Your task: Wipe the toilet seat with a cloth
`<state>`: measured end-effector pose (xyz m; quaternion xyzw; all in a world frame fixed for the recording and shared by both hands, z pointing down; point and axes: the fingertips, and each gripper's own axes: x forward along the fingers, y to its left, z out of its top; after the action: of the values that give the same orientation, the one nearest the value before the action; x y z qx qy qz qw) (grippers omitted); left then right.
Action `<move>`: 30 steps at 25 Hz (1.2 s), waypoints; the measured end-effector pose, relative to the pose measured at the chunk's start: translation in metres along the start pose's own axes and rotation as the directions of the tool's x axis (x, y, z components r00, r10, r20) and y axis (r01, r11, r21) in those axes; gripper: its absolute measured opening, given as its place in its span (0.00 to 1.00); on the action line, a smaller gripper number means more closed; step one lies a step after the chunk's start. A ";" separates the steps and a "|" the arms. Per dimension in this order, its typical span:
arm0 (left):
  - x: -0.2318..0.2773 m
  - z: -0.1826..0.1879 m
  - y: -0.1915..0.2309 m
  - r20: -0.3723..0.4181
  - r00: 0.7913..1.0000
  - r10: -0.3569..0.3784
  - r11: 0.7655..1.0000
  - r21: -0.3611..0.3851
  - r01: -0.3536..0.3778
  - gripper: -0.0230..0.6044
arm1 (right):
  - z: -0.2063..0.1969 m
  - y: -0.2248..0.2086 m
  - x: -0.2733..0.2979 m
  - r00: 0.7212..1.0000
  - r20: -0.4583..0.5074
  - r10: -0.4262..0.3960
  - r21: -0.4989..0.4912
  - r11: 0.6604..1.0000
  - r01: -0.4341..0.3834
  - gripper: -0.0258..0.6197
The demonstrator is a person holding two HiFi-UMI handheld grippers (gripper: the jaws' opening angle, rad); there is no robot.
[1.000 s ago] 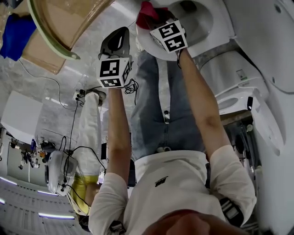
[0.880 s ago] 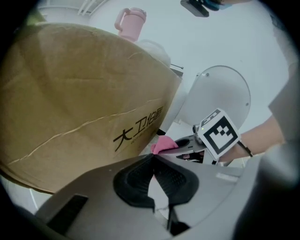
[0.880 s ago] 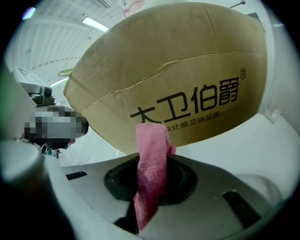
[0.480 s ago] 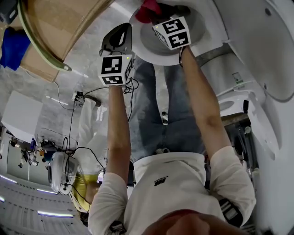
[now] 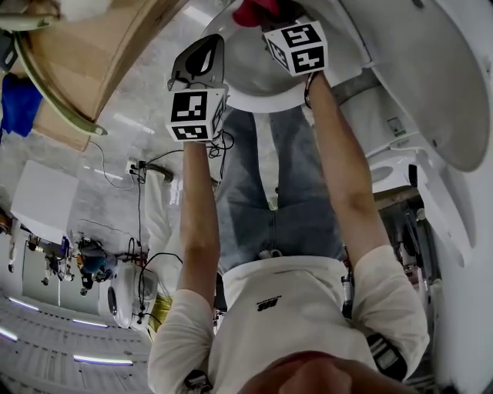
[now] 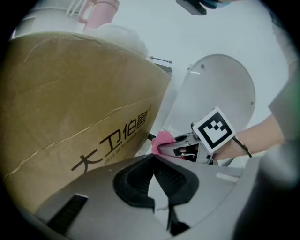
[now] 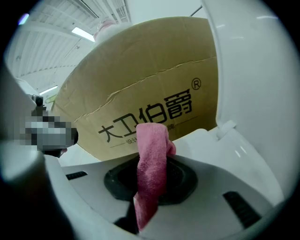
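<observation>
A person holds two grippers over a white toilet, and the right one carries a pink cloth.

Seen from the head camera, the right gripper (image 5: 271,14) reaches to the far rim of the toilet seat (image 5: 254,81). Its jaws pinch the folded pink cloth (image 7: 151,173), which stands up between them. Whether the cloth touches the seat cannot be told. The left gripper (image 5: 202,65) hangs just beside the seat's left edge, its jaws pressed together with nothing between them. The raised toilet lid (image 5: 431,77) stands to the right. A brown cardboard box (image 6: 70,103) printed with dark characters stands close behind the toilet. Both forearms are bare and the person wears a white shirt.
</observation>
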<state>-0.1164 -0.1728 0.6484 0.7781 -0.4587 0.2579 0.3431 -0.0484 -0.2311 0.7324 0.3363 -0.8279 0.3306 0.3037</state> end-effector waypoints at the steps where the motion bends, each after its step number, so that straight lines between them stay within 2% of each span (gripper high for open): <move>1: 0.003 0.004 -0.003 0.001 1.000 -0.004 1.000 0.006 0.004 0.05 | 0.000 -0.004 -0.002 1.000 0.005 -0.008 0.009 1.000 0.007 0.11; 15: 0.029 0.030 -0.044 0.006 0.998 -0.060 0.995 0.079 0.059 0.05 | -0.009 -0.056 -0.041 0.991 0.044 -0.126 0.087 0.989 0.122 0.11; 30: 0.042 0.020 -0.104 -0.023 0.988 -0.155 0.976 0.154 0.156 0.05 | -0.061 -0.091 -0.103 0.967 0.058 -0.249 0.193 0.953 0.234 0.11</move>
<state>-0.0033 -0.1750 0.6353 0.8346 -0.3730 0.2696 0.3029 0.0985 -0.1993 0.7255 0.4748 -0.7581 0.3523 0.2752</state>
